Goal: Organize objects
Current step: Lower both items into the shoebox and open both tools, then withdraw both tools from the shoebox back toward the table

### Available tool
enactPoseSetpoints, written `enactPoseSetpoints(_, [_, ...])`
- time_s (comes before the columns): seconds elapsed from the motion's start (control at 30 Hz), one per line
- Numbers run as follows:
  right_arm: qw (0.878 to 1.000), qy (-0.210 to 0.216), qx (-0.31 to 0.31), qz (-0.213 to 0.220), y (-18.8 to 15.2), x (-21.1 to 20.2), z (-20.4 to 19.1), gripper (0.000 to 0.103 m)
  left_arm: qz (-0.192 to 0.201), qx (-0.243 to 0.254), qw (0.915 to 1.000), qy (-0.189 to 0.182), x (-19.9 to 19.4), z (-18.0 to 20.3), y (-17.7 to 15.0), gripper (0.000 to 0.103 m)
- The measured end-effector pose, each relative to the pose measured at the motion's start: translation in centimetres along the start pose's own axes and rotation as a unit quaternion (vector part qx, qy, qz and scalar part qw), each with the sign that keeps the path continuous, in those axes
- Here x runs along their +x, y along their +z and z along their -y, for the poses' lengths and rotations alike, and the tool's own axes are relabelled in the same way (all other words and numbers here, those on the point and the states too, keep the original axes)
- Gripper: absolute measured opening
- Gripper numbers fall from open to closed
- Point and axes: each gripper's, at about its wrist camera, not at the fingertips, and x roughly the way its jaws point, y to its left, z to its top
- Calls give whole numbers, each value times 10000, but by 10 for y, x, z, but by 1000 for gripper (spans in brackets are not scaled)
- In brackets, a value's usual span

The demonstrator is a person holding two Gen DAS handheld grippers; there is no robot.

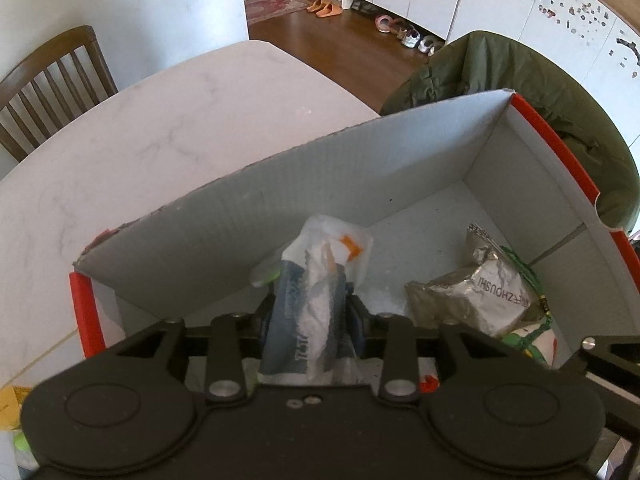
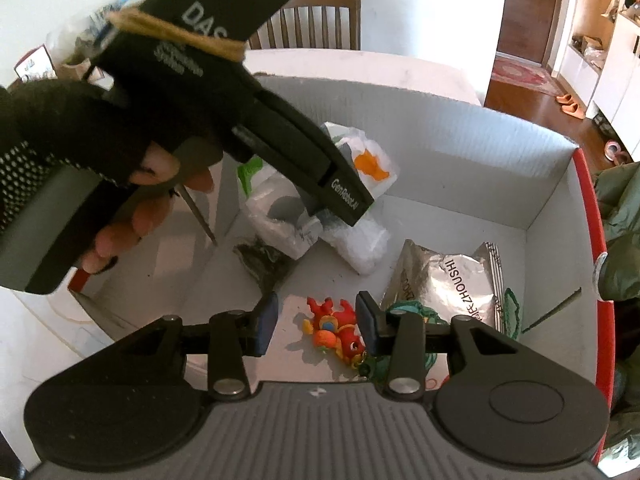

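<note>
White table (image 1: 160, 128) carries a red-edged box (image 1: 400, 168). Left gripper (image 1: 310, 312) pinches a plastic packet (image 1: 308, 304) above the box floor. Right gripper (image 2: 316, 320), spread, hovers over a red toy (image 2: 340, 330) beside a foil bag (image 2: 448, 280).

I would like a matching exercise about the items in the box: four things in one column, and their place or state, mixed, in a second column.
Things:
1. blue-and-white plastic packet
2. small red dragon toy
3. crinkled silver foil bag
4. right gripper

Place or state:
A. open, holding nothing
B. lying by the box's red-edged side wall
C. clamped in the left gripper
D. on the box floor between two blue pads

Pairs: 1-C, 2-D, 3-B, 4-A
</note>
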Motion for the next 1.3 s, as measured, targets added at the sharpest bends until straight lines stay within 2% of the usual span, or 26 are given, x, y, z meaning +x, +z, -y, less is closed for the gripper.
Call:
enactPoseSetpoints(0.1, [9999, 75, 59, 93, 3, -6, 4, 46, 42, 9, 10000, 22, -3, 0, -2, 40])
enactPoseSetpoints(0.17, [9998, 85, 95, 175, -3, -13, -3, 51, 110, 11, 9999, 40, -6, 1, -3, 52])
enactPoseSetpoints(0.37, [9990, 77, 181, 393, -8, -30, -4, 55, 338, -108, 9994, -51, -22, -1, -6, 64])
enactPoseSetpoints(0.6, [9980, 67, 237, 583, -11, -49, 1, 57, 619, -196, 9978, -115, -47, -2, -17, 65])
enactPoseSetpoints(0.73, [9969, 35, 248, 751, -14, -62, 2, 57, 812, -253, 9963, -127, -63, -3, -24, 72])
enactPoseSetpoints(0.9, [9951, 28, 327, 937, -18, -78, 2, 57, 1034, -294, 9940, -195, -87, -2, -35, 73])
enactPoseSetpoints(1.0, [9938, 23, 356, 1057, -21, -87, 5, 62, 1174, -322, 9923, -224, -101, -2, -42, 74])
enactPoseSetpoints(1.3, [9908, -19, 435, 1285, -22, -111, -4, 65, 1514, -404, 9872, -299, -138, -6, -70, 80])
